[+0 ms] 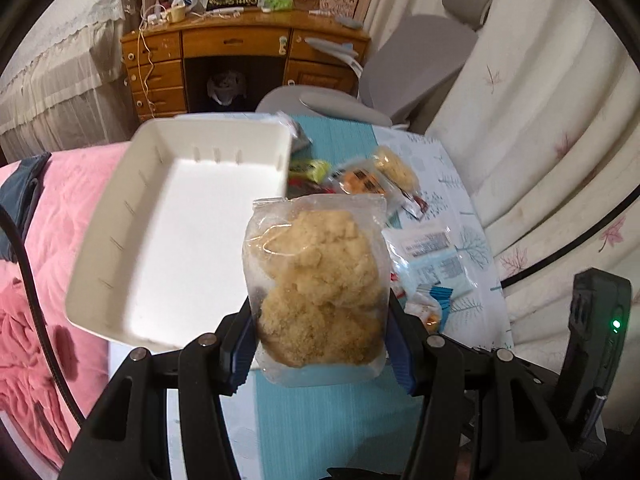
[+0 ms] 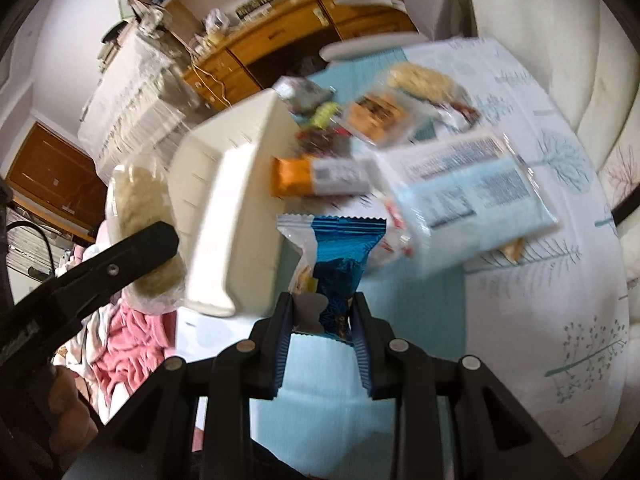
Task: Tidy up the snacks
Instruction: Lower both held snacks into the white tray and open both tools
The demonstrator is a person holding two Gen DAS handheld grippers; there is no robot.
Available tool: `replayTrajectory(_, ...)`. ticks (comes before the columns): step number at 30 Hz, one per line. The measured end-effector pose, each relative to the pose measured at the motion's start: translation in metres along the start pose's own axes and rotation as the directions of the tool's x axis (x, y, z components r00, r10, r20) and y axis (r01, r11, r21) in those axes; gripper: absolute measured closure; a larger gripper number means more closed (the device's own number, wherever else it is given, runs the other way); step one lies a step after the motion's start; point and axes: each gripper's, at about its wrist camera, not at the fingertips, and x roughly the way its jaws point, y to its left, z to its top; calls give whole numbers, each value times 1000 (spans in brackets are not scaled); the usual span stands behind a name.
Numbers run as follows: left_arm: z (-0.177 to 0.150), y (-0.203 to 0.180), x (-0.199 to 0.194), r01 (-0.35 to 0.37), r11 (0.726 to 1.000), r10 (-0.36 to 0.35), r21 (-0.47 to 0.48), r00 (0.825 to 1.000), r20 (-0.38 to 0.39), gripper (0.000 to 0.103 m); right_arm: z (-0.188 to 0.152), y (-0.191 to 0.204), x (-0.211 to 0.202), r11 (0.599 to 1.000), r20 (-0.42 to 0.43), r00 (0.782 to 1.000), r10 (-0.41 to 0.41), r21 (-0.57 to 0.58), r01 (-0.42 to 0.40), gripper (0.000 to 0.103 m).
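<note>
Clear plastic wraps the crumbly beige cake packet, pinched at its lower sides by the left gripper above the teal table, just right of the one empty white plastic tray. It looks light and fragile, so a soft hold on the sealed edges seems best. The right gripper pinches one blue and white foil snack packet at its bottom end; it looks light and slippery. Farther away, about six more packets lie on the table, some overlapping.

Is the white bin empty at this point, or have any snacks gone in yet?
Empty. The left wrist view shows the white bin with a bare floor and walls; the clear cookie bag is clamped in the left gripper, not inside.
</note>
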Motion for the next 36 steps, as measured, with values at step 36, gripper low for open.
replayTrajectory(36,17,159,-18,-122,992,123,-29,991,55,26,-17,132,44,999,121,992,-40,22,38,46)
